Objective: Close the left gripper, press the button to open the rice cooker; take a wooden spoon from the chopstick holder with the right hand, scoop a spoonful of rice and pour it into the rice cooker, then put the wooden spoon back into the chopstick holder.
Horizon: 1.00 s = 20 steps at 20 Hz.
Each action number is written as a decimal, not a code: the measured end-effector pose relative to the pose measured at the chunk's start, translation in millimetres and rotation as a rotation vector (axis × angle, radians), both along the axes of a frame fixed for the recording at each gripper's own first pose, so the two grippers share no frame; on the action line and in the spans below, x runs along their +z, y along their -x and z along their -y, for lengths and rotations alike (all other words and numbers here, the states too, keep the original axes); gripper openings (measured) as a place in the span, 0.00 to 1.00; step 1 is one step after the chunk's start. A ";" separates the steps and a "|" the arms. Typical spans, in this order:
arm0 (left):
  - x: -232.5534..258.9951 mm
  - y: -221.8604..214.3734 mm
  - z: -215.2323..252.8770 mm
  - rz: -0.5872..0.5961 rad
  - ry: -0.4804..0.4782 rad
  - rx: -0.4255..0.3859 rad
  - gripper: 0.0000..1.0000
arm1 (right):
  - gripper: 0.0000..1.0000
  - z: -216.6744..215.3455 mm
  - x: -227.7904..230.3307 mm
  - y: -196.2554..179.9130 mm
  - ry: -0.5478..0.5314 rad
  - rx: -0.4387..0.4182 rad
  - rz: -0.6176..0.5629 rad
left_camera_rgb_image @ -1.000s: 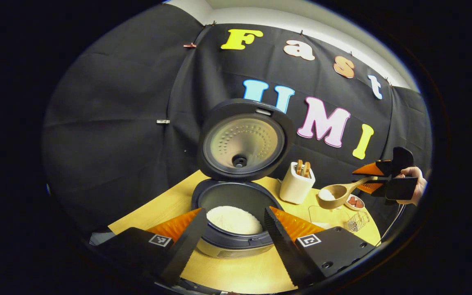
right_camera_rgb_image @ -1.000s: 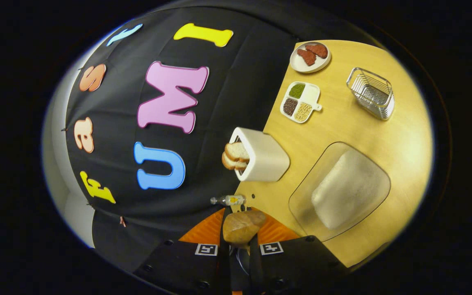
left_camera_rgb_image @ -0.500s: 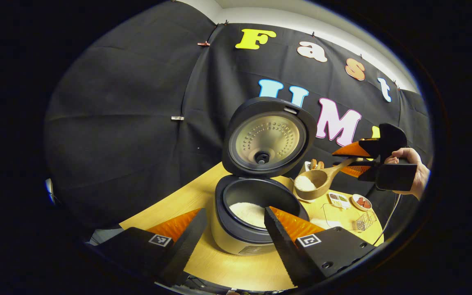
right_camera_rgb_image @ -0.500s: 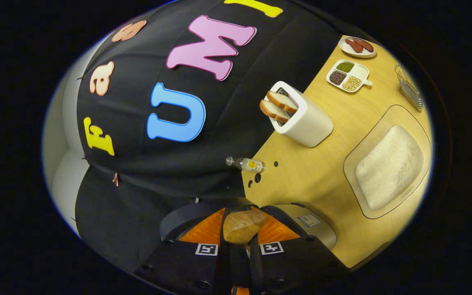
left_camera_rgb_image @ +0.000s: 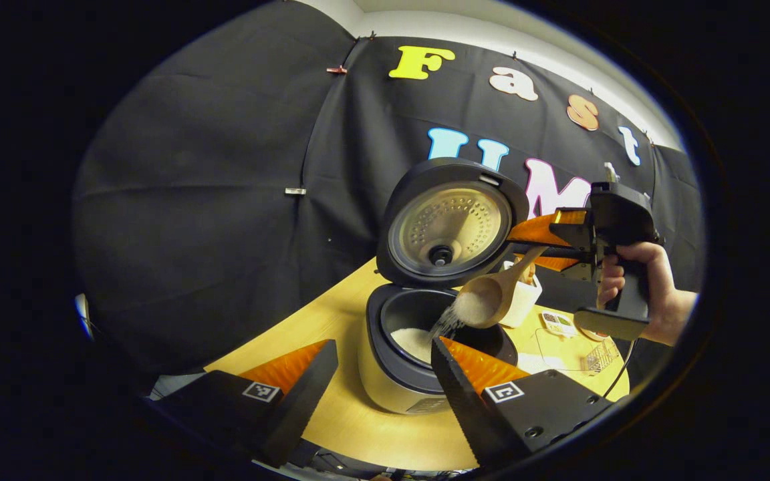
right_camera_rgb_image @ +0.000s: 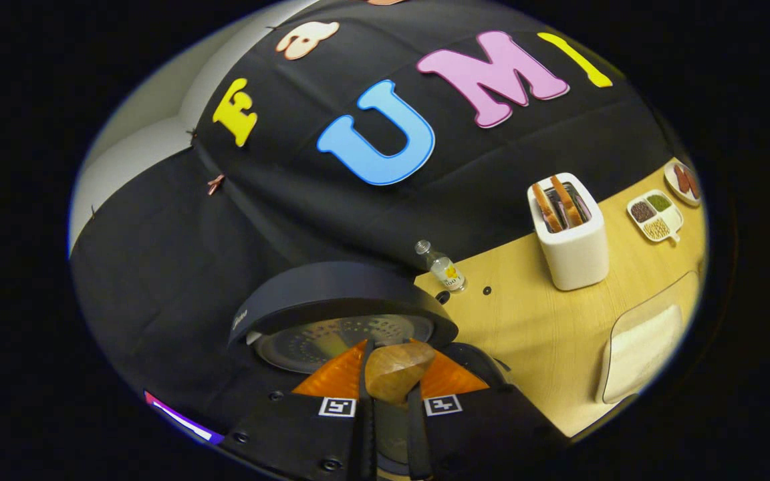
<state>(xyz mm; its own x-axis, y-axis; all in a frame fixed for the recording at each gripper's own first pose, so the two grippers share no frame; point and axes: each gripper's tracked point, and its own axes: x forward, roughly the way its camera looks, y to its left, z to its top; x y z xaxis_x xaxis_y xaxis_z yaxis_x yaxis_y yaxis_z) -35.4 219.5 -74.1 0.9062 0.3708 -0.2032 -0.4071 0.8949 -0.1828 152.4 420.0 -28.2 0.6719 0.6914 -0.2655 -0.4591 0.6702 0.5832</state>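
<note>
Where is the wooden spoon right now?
In the left gripper view, the wooden spoon is tipped over the open rice cooker, spilling rice, its handle held by the right gripper.

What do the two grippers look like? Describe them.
The left gripper and right gripper have black blocky bodies with square black-and-white markers. The left one's fingers have saw-toothed inner edges. The right has a black pistol-style handle with a thin dark cable hanging below.

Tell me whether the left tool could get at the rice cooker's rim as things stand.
Probably yes: the left tool is open, the rice cooker sits just ahead with lid raised, though the tilted wooden spoon pours rice above its far side.
</note>
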 end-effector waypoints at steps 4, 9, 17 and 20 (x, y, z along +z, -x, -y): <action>-2.5 0.6 4.6 0.001 0.016 -0.021 0.95 | 0.22 -7.4 -14.4 4.8 0.138 0.029 0.119; -9.2 0.7 6.3 -0.012 0.046 -0.028 0.95 | 0.22 -25.3 -24.0 22.2 0.243 0.134 0.255; -10.8 10.5 -0.7 -0.015 0.048 -0.003 0.96 | 0.22 -46.4 -36.3 49.9 0.339 0.285 0.423; -11.7 9.0 -0.6 -0.011 0.074 0.005 0.92 | 0.22 -55.5 -39.4 67.5 0.363 0.363 0.489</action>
